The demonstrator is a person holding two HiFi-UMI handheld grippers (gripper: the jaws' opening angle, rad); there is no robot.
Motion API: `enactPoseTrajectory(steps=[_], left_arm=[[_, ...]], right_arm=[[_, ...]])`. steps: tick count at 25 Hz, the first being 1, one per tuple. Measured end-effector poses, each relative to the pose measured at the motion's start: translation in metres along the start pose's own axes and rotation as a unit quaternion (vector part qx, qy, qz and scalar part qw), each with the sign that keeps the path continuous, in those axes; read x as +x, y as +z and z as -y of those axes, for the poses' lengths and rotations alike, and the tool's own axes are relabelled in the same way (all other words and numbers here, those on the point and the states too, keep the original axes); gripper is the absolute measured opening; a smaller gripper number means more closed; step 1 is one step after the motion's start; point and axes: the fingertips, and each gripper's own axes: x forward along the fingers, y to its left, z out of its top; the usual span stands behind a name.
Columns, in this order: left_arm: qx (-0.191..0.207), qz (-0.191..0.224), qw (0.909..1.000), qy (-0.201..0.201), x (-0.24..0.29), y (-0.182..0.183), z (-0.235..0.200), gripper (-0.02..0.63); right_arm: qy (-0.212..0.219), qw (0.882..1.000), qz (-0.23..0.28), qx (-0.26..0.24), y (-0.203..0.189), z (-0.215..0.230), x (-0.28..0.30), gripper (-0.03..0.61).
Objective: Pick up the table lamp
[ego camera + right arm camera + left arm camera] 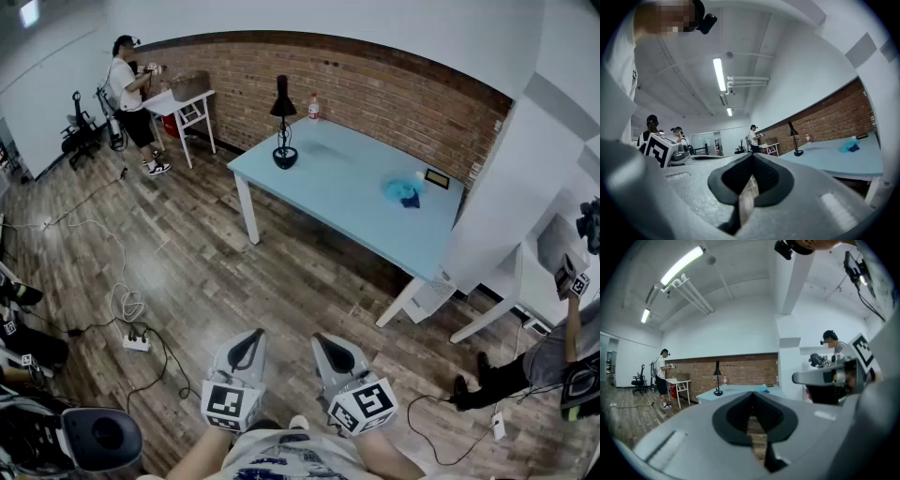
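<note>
The black table lamp (282,122) stands upright at the far left corner of a light blue table (347,202), well across the wooden floor from me. It also shows small in the left gripper view as the lamp (717,378) and in the right gripper view as the lamp (793,138). My left gripper (246,349) and right gripper (333,354) hang side by side close to my body, both pointing towards the table. Each is shut with nothing between its jaws, as seen at the left gripper (753,401) and the right gripper (751,161).
A blue cloth (404,191), a small bottle (313,106) and a dark framed item (437,177) also sit on the table. A power strip with cables (136,342) lies on the floor at left. A person (131,98) stands at a white side table far left; another person (562,366) is at right.
</note>
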Motion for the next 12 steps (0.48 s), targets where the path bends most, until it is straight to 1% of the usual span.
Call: enactPoseTrajectory(steps=[3, 8, 12], left_arm=[[0.008, -0.001, 1.0000, -0.001, 0.004, 0.000, 0.003, -0.008], [0.008, -0.002, 1.0000, 0.000, 0.011, -0.002, 0.006, -0.008], [0.005, -0.008, 0.9999, -0.002, 0.025, -0.003, 0.001, -0.008]], right_arm=[[0.002, 1.000, -0.001, 0.001, -0.001, 0.005, -0.001, -0.003], [0.008, 1.000, 0.001, -0.007, -0.001, 0.012, 0.001, -0.002], [0.010, 1.000, 0.003, -0.001, 0.000, 0.021, 0.012, -0.002]])
